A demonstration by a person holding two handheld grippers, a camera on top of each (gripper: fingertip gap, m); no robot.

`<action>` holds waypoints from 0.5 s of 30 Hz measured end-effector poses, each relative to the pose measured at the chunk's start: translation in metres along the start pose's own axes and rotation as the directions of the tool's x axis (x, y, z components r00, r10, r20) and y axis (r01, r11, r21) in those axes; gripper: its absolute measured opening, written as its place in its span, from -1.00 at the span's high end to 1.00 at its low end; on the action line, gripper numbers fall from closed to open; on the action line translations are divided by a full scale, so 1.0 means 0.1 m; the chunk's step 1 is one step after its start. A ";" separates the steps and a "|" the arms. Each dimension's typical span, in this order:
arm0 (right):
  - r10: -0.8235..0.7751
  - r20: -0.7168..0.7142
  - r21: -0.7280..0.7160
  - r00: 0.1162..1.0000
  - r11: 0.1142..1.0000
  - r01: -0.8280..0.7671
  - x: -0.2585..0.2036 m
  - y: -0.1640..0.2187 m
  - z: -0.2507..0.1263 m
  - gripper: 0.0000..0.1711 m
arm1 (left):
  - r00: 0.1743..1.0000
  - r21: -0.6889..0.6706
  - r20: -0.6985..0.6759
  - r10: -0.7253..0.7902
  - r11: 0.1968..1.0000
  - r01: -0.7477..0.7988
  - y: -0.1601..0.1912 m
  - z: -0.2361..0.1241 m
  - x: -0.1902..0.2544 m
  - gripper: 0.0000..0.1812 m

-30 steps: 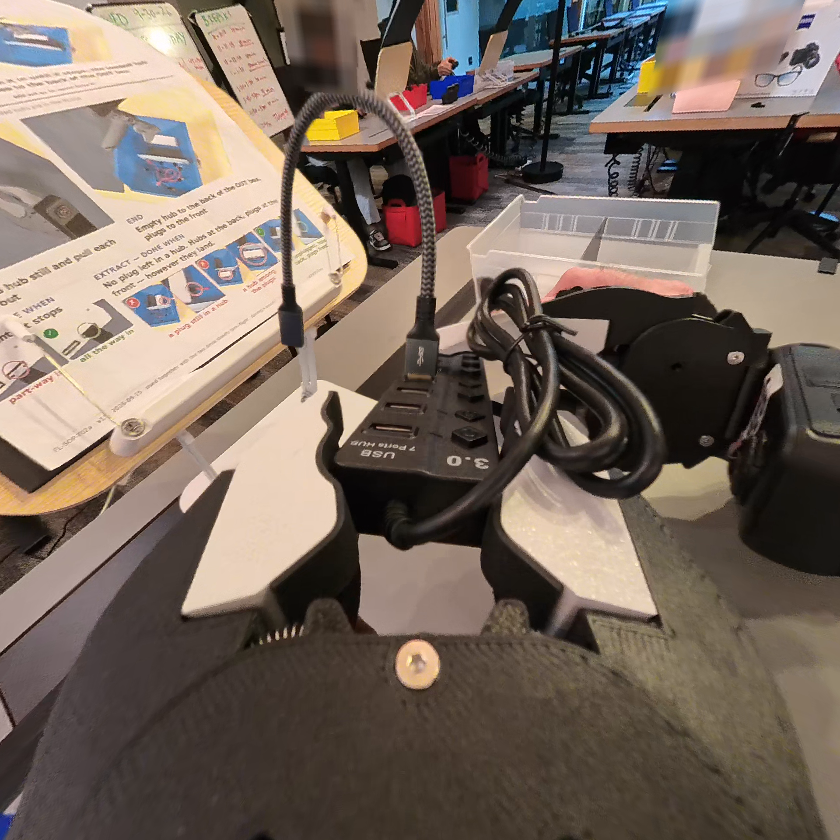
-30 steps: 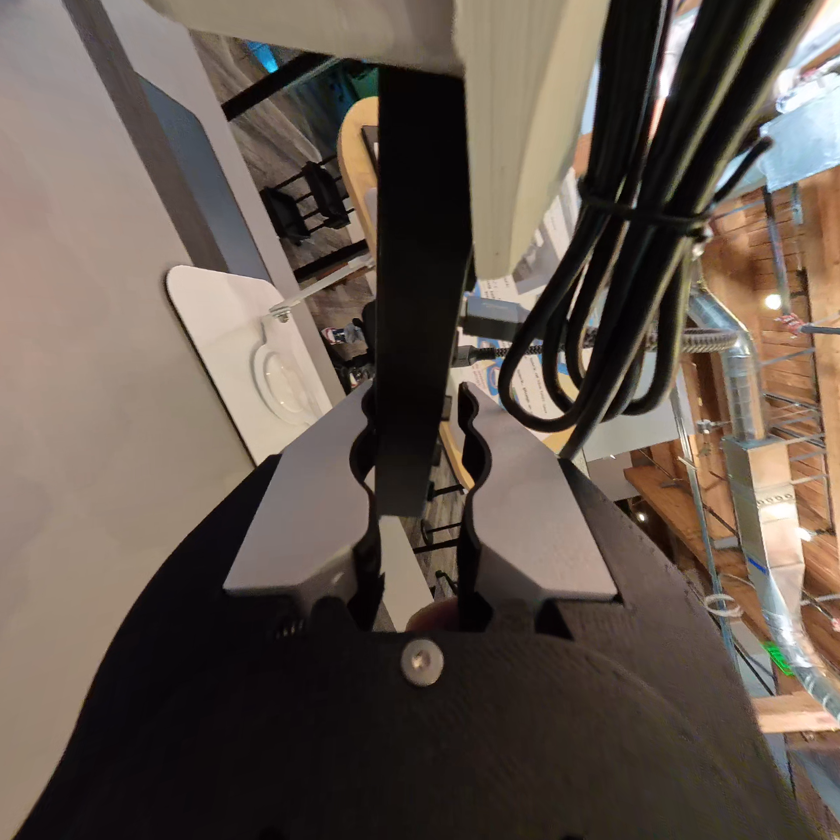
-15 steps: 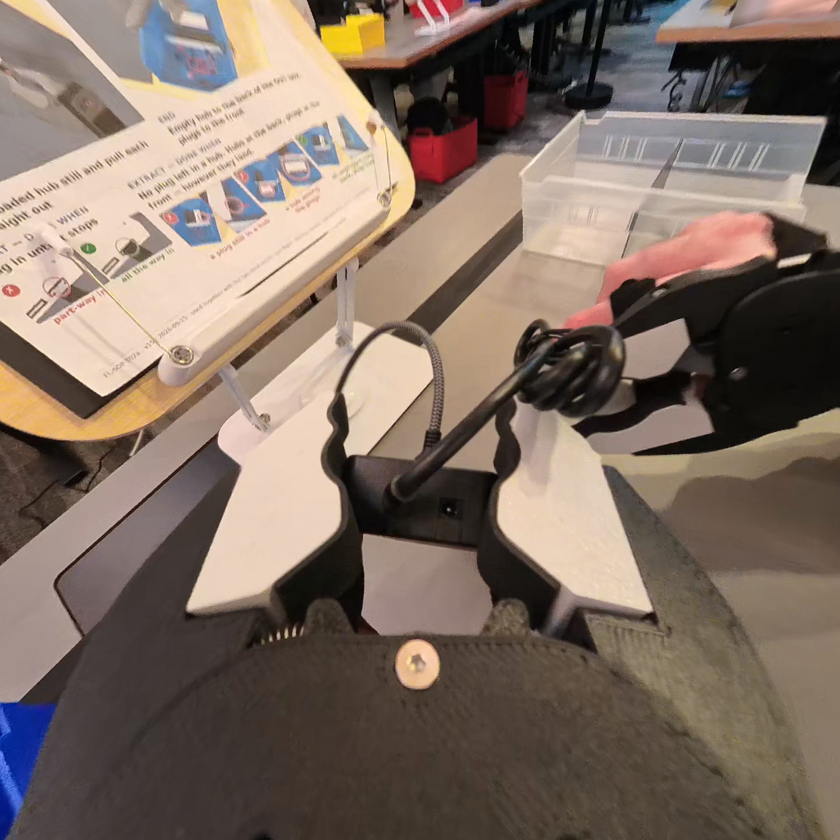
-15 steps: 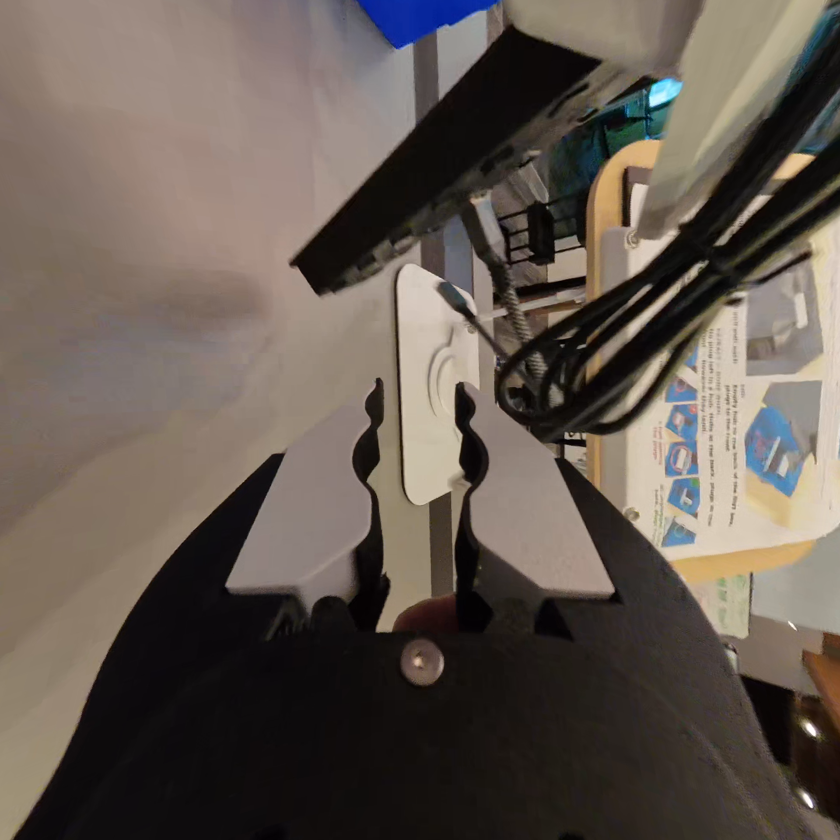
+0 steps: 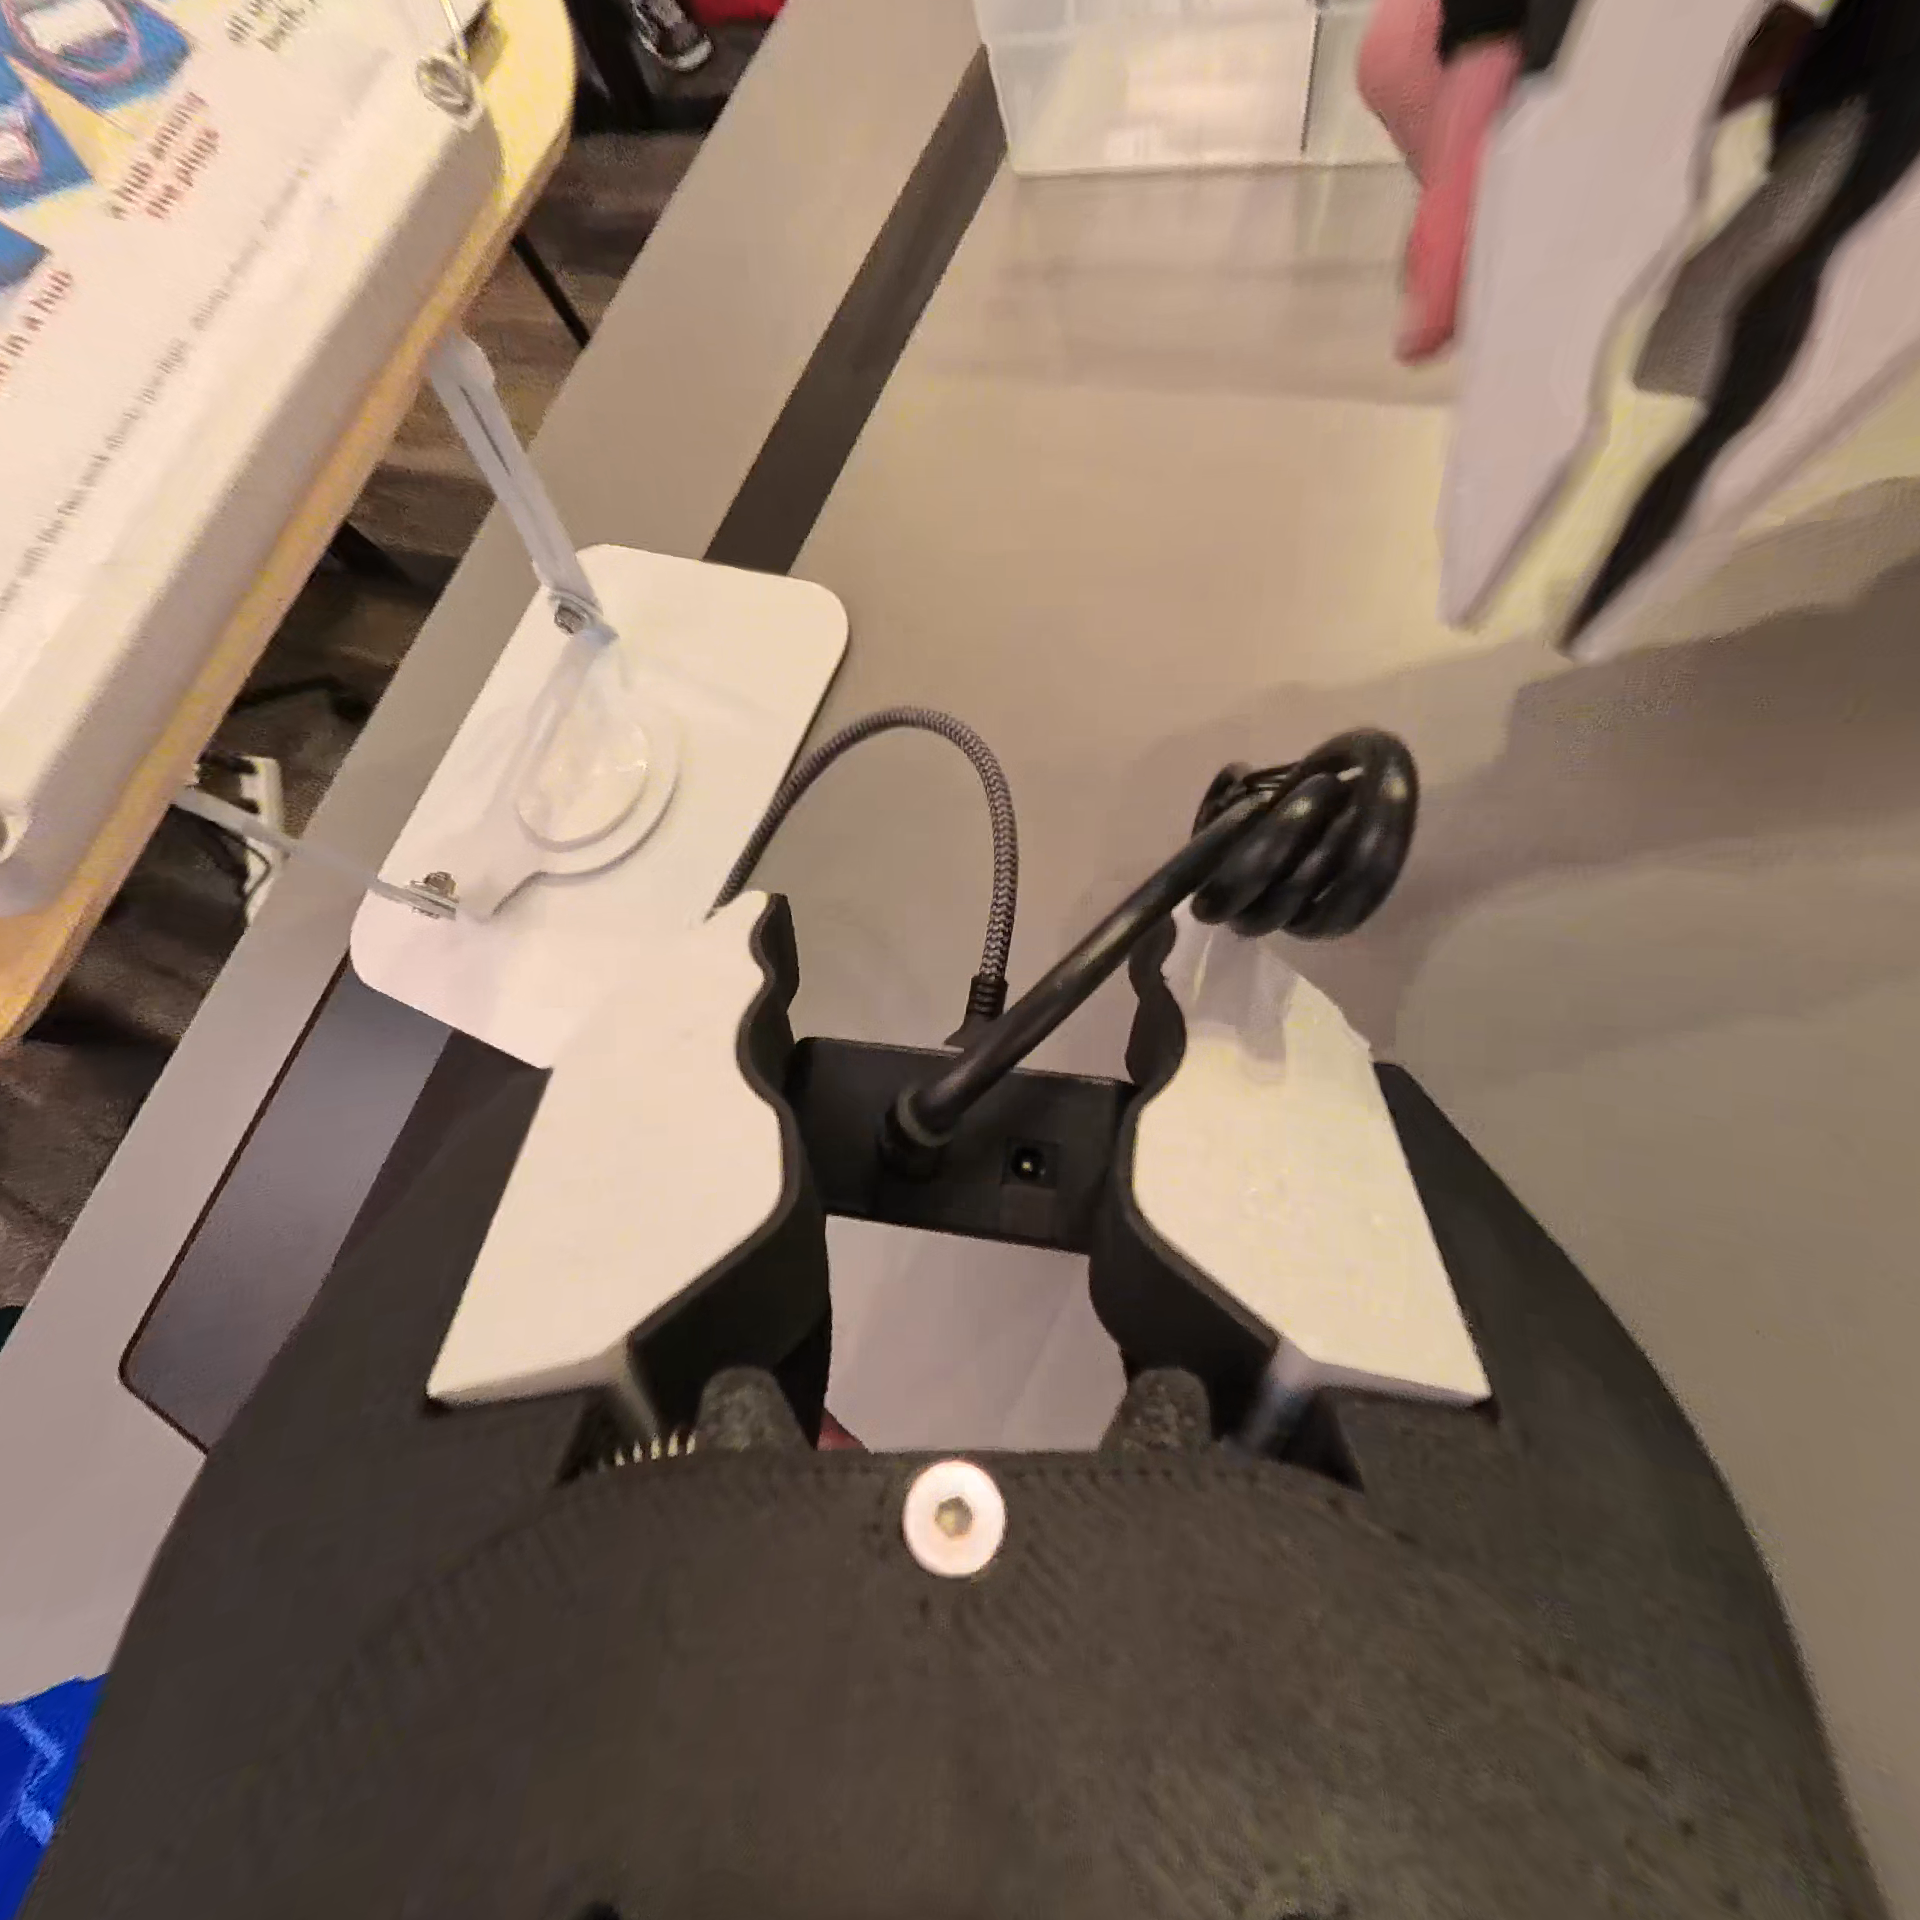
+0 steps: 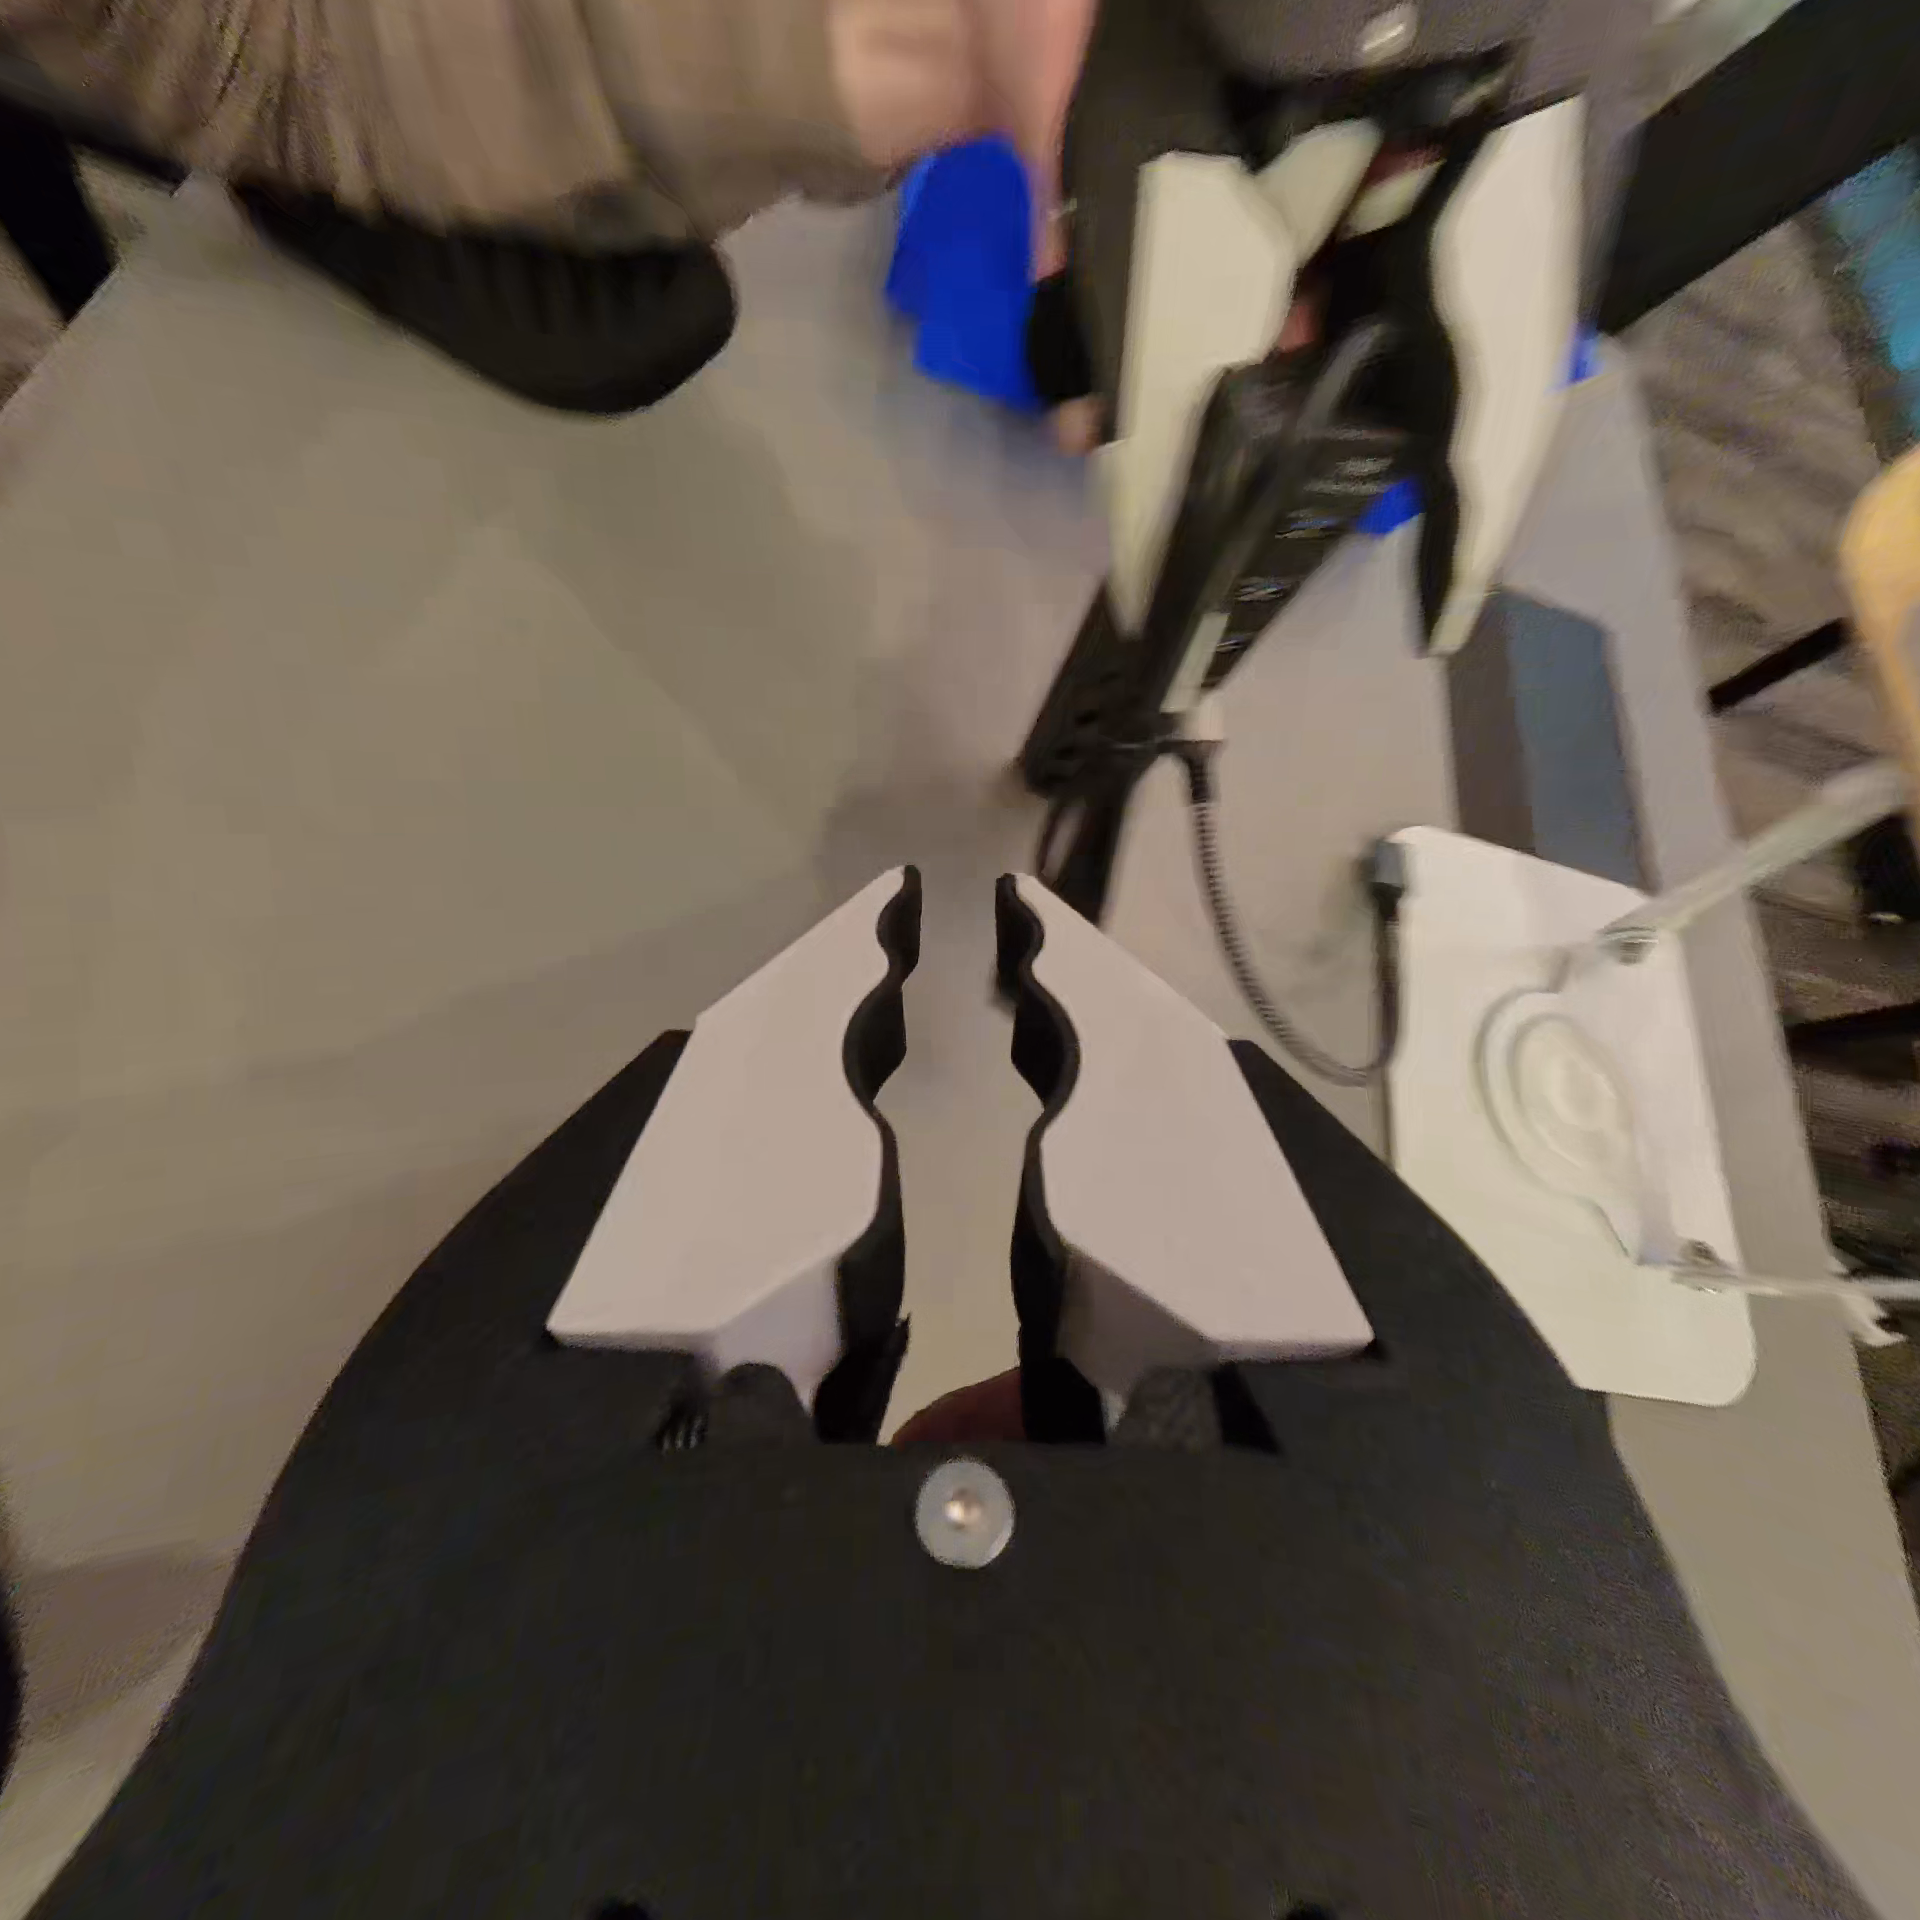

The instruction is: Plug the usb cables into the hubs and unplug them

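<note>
Left gripper clamped across black USB hub, socket end toward the camera, long axis running away and down toward grey table. Braided cable plugged in, arching onto white stand base. Right gripper empty, fingers slightly apart, over bare tabletop, hub well ahead.

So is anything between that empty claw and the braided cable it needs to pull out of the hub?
Nothing visible blocks it. The right claw is empty, slightly apart, over bare table. The braided cable loops just to its right, plugged into the hub held by the left claw. The hub's bundled black cord hangs close by.
</note>
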State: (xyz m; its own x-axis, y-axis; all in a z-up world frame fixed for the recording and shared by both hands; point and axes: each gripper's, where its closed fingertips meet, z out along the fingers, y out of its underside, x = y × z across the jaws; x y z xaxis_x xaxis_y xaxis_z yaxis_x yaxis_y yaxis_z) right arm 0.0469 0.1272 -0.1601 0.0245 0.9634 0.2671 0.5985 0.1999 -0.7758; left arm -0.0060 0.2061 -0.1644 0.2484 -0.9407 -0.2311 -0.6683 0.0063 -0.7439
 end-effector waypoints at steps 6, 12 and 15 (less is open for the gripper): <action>0.118 -0.199 0.030 0.973 0.993 -0.114 0.47 0.18 0.30 0.64 | 1.000 -0.023 -0.027 0.000 1.000 -0.001 0.09 -0.08 -0.03 0.31; 0.085 -0.278 0.010 0.957 0.996 -0.085 0.57 0.23 0.80 0.51 | 0.996 -0.014 -0.029 0.084 0.996 -0.084 0.03 -0.12 0.05 0.31; 0.159 -0.221 0.095 0.962 0.985 -0.141 0.55 0.18 0.76 0.50 | 0.992 0.023 -0.027 0.122 0.992 -0.121 -0.08 -0.19 0.12 0.31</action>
State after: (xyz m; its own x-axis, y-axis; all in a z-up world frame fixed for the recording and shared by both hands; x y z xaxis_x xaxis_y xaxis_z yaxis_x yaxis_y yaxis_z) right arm -0.0021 0.1975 -0.2029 0.2954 0.9192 0.2603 0.5103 0.0785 -0.8564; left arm -0.0106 0.1887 -0.1490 0.1459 -0.9418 -0.3029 -0.6771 0.1281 -0.7246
